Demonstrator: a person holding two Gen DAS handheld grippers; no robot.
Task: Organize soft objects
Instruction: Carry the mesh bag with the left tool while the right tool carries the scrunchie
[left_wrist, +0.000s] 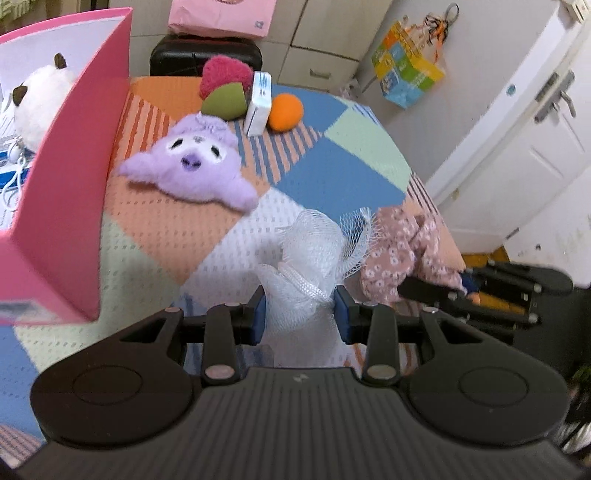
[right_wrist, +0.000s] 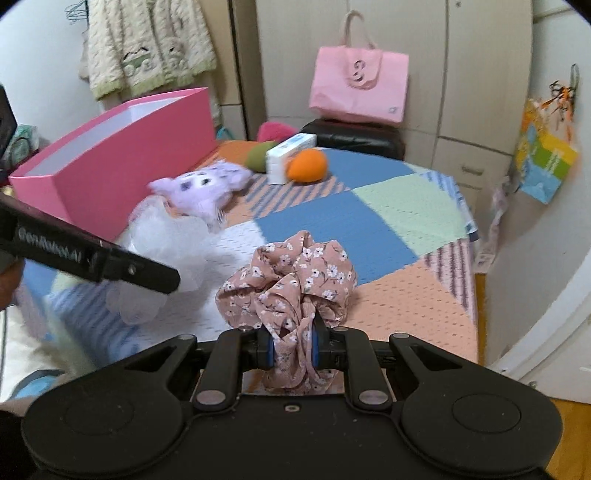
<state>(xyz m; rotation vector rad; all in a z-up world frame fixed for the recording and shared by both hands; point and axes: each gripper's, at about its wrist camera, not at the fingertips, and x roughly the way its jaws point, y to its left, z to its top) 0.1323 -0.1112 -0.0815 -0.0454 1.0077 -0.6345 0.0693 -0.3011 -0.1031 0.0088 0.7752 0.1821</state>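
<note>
My left gripper (left_wrist: 299, 314) is shut on a white mesh bath pouf (left_wrist: 314, 258), held just above the patchwork table. My right gripper (right_wrist: 291, 349) is shut on a pink floral scrunchie (right_wrist: 291, 273), also seen to the right in the left wrist view (left_wrist: 402, 251). A purple plush toy (left_wrist: 192, 162) lies beside the open pink box (left_wrist: 70, 177), which holds a white plush (left_wrist: 40, 99). Further back lie a red-and-green plush ball (left_wrist: 225, 88) and an orange ball (left_wrist: 285, 112). In the right wrist view the pouf (right_wrist: 162, 236), purple plush (right_wrist: 207, 188) and box (right_wrist: 122, 166) show at left.
A white carton (left_wrist: 258, 103) stands between the two balls. The patchwork cloth (left_wrist: 332, 162) covers the table, whose right edge drops to the floor. A pink bag (right_wrist: 358, 85) sits on a black stool (right_wrist: 354, 138) behind. White cabinet doors (left_wrist: 517, 147) stand at right.
</note>
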